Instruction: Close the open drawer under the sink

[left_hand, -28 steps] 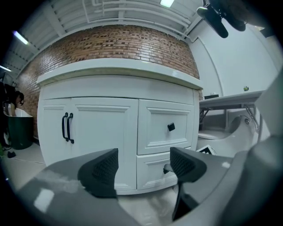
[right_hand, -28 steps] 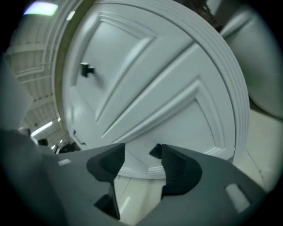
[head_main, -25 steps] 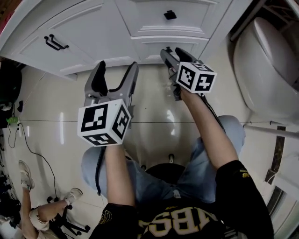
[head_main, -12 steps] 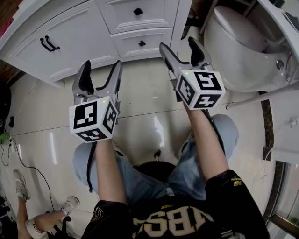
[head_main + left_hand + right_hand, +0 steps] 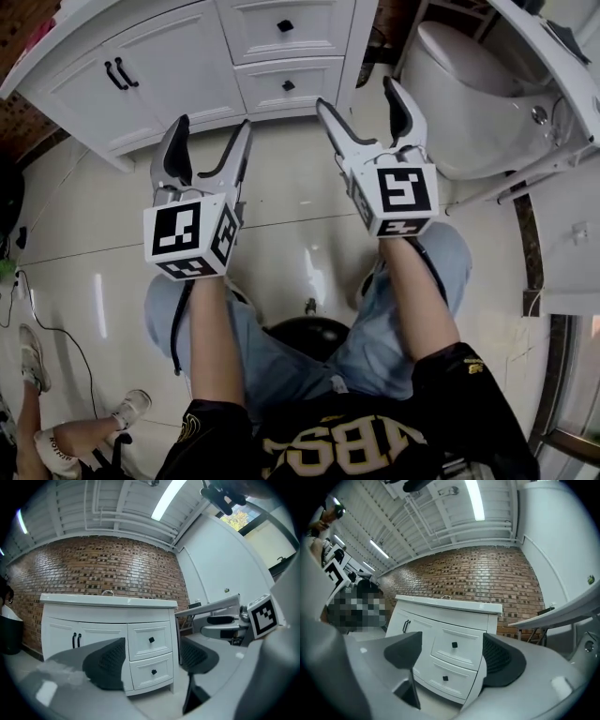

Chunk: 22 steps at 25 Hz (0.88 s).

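Note:
The white vanity (image 5: 178, 66) under the sink stands at the top of the head view. Its upper drawer (image 5: 309, 23) and lower drawer (image 5: 267, 91) both sit flush with the front, each with a small black knob. My left gripper (image 5: 212, 131) is open and empty over the tiled floor, well short of the cabinet. My right gripper (image 5: 358, 98) hangs off the lower drawer, its jaws opening wide with nothing between them. Both gripper views look level at the drawers (image 5: 151, 640) (image 5: 454, 644) from a distance, past the left gripper (image 5: 152, 660) and the right gripper (image 5: 450, 656).
A white toilet (image 5: 469, 94) stands right of the vanity, with a white ledge (image 5: 562, 66) beyond it. Two cabinet doors with black handles (image 5: 119, 73) are left of the drawers. Another person's feet (image 5: 37, 356) and a cable lie on the floor at lower left.
Both grippers have drawn back from the cabinet and risen. The right gripper left the lower drawer front, rolled, and its jaws spread wider.

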Tool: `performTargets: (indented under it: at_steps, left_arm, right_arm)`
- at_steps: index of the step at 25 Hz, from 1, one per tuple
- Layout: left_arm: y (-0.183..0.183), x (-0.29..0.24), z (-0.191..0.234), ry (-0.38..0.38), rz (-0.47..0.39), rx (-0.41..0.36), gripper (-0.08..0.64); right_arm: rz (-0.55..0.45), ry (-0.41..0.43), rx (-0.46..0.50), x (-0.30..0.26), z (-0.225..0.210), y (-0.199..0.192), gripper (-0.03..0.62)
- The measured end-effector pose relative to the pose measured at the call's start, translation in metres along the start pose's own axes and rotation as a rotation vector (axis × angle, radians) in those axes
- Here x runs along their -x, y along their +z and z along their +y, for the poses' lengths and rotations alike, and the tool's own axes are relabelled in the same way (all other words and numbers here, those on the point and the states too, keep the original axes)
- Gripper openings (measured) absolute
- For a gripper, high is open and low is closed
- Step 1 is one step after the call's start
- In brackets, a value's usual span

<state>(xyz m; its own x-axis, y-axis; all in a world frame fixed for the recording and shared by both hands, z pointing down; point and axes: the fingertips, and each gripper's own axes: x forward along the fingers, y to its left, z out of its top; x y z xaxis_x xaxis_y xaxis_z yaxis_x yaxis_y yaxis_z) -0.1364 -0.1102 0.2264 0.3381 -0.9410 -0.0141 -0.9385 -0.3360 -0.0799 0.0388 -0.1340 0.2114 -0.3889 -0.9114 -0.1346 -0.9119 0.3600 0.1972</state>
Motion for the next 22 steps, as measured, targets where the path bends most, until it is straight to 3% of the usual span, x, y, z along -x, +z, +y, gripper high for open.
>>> performTargets:
  at_steps: [15,22]
  left_arm:
    - [0.001,0.017,-0.018,-0.022,-0.001,-0.029,0.370]
    - [0.000,0.020,-0.020,-0.027,-0.007,-0.031,0.370]
  right_arm:
    - [0.026,0.063,-0.081,0.015,0.023,-0.007,0.397]
    - [0.039,0.073,-0.043,0.018,0.031,-0.014,0.396]
